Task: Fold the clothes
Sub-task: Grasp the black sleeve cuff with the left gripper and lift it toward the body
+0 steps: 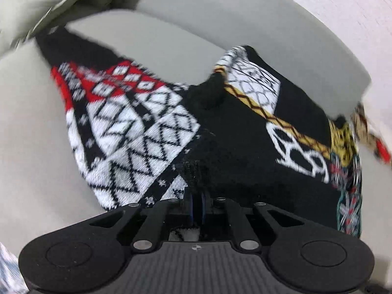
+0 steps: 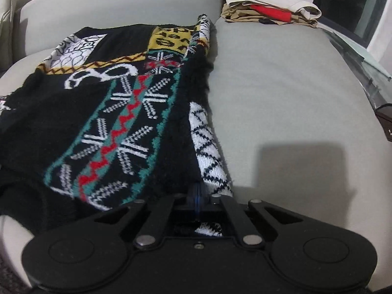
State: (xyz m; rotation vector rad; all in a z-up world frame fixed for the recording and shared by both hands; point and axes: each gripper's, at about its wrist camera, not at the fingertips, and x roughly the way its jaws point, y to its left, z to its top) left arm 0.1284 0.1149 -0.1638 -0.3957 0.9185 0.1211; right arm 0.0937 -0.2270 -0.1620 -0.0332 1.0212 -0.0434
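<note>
Both clamped on thick, floppy knit sweater: left gripper and right gripper pinching near hem corners; heavy, likely to sag between.

The left gripper points steeply downward, its jaws nearly together and pinching knit fabric (blue pads just visible). The right gripper tilts down likewise, jaws fully closed on a fabric edge.
</note>
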